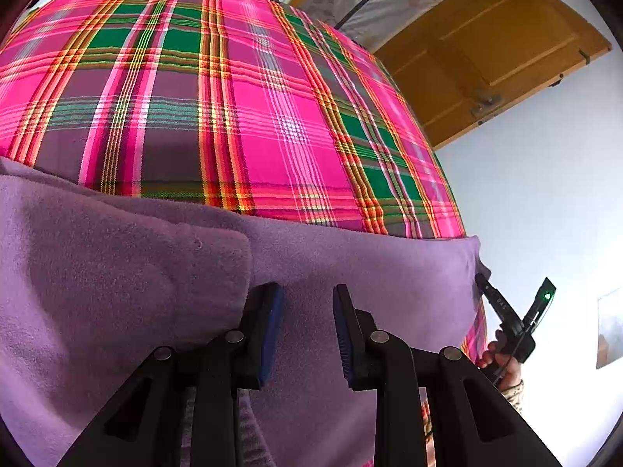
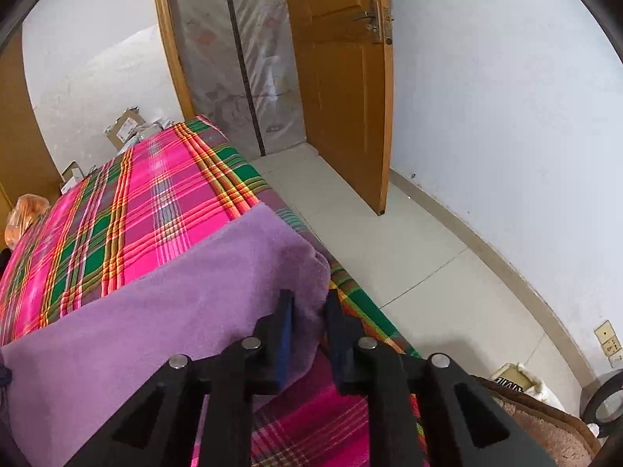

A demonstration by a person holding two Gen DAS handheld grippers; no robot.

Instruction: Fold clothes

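A purple fleece garment (image 1: pixel 350 272) lies across the near end of a bed covered with a pink and green plaid sheet (image 1: pixel 253 97). A folded flap of it (image 1: pixel 117 272) lies at the left. My left gripper (image 1: pixel 307 295) hovers over the fleece, open, with nothing pinched. In the right wrist view, the garment's (image 2: pixel 175 303) right edge runs between the fingers of my right gripper (image 2: pixel 309 305), which is shut on it near the corner and holds it off the sheet (image 2: pixel 155 202). A hand (image 1: pixel 502 364) holding that tool shows at the cloth's right corner.
The bed's right edge drops to a tiled floor (image 2: pixel 389 253). An open wooden door (image 2: pixel 342 97) stands beyond it. Cardboard boxes (image 2: pixel 124 128) sit past the far end of the bed. A brown fuzzy cushion (image 2: pixel 545 424) and a tape roll (image 2: pixel 605 401) lie at the lower right.
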